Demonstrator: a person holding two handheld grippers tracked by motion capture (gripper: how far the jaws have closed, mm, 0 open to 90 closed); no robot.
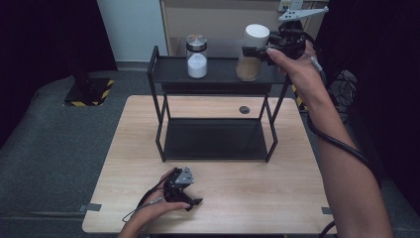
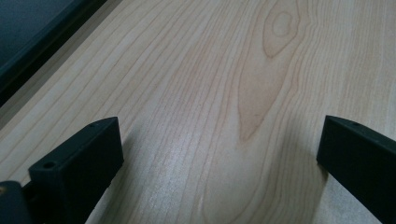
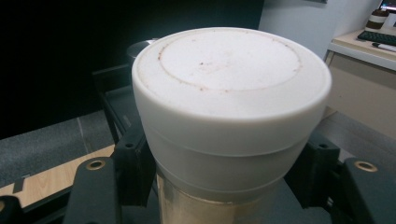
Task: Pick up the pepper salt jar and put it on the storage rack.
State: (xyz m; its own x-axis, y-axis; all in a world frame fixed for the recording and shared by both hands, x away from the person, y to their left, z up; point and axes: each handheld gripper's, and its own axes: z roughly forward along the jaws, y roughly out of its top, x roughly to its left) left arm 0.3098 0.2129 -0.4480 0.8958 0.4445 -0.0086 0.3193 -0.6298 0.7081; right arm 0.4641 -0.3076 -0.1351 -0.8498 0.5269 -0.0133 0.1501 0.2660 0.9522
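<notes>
In the upper right of the high view I have the right gripper [image 1: 262, 49] clamped on the white-lidded jar [image 1: 251, 52] of brown powder, its jaws pressing both sides just under the lid. The jar sits at the right end of the black rack's [image 1: 161, 99] top shelf; whether its base touches the shelf I can't quite tell from here. Left of it on that shelf stands a metal-lidded jar [image 1: 196, 57] of white powder, well apart. At the lower left, my left gripper [image 1: 190, 201] rests on the table [image 1: 277, 198], jaws spread wide with bare wood between them in the left gripper view.
</notes>
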